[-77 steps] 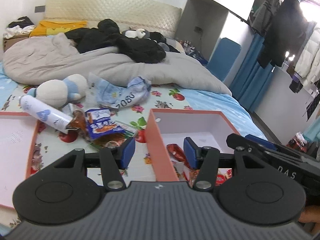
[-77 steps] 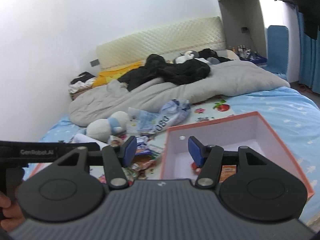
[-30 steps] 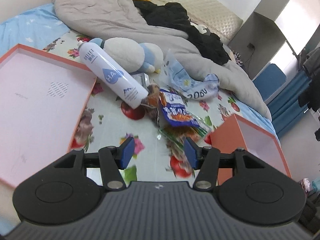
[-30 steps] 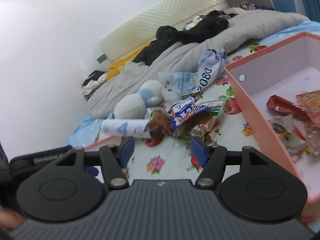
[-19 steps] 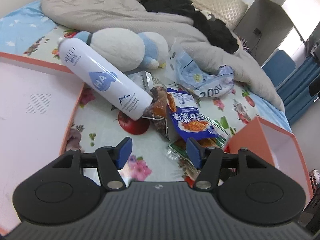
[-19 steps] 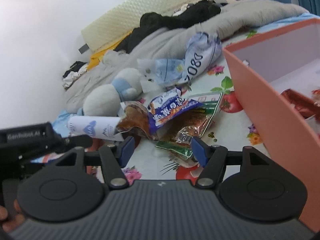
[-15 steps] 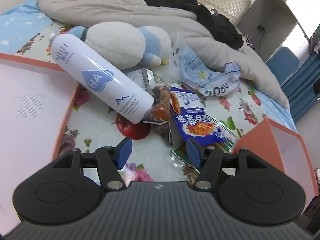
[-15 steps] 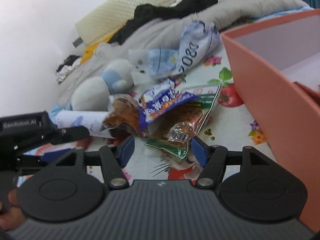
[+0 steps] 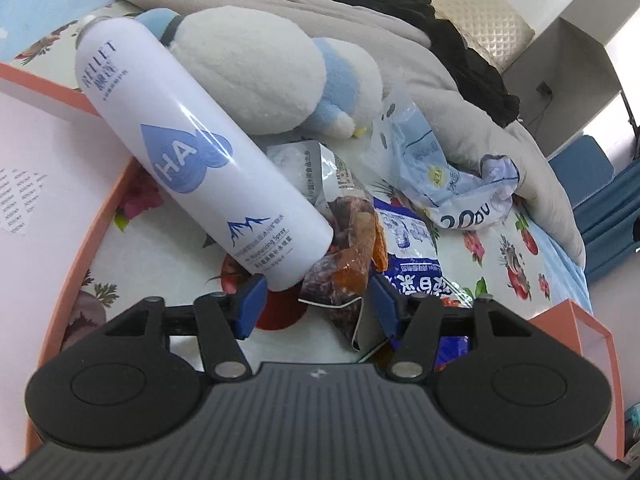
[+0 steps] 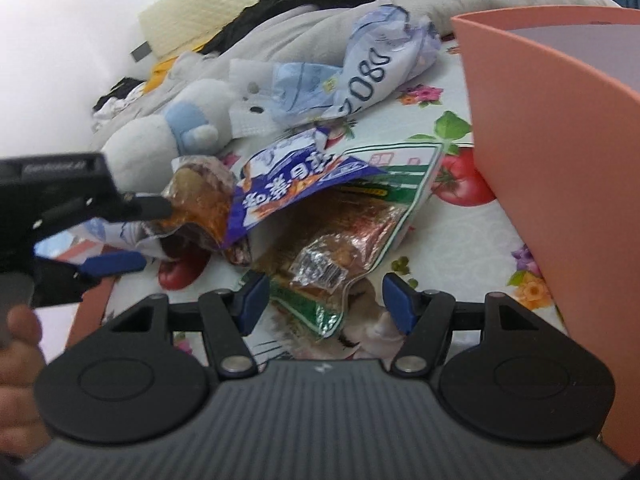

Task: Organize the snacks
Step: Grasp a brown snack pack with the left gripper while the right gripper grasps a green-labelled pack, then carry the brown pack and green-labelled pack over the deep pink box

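Left wrist view: the left tongs (image 9: 316,306) have just been closing but stand apart, angled down over the bed (image 9: 168,248). Between the blue tips lie the base of a white spray bottle (image 9: 200,152) and a clear snack bag (image 9: 344,256), neither pressed. Right wrist view: the right tongs (image 10: 324,304) gape, tilted down, a green-edged snack packet (image 10: 340,248) between them, unclamped. A blue snack packet (image 10: 288,192) lies beyond; the orange box (image 10: 552,128) stands to the right.
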